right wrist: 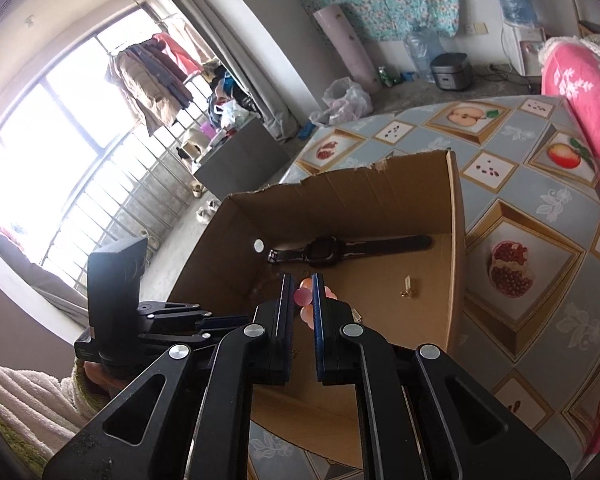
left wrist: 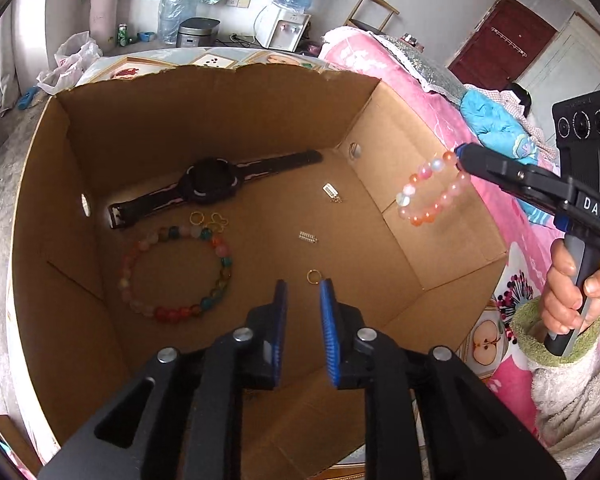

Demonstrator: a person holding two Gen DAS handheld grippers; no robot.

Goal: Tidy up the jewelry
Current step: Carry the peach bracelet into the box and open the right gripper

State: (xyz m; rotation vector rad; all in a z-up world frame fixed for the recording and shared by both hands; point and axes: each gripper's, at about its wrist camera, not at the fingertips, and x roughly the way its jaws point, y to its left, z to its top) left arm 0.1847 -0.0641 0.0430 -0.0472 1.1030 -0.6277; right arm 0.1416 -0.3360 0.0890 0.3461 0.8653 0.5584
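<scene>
Right gripper (right wrist: 303,296) level, bracelet (left wrist: 432,189) pinched.

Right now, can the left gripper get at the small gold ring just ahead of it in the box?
Probably yes: the left gripper is open, empty, and the gold ring lies uncovered on the cardboard box floor.

A lived-in bedroom at home: a bed with a pink floral blanket (left wrist: 384,64), coats on a rail (right wrist: 152,72) by the barred window (right wrist: 60,152), a water dispenser (left wrist: 290,20), and what looks like a rice cooker (left wrist: 198,32) on the floor.
</scene>
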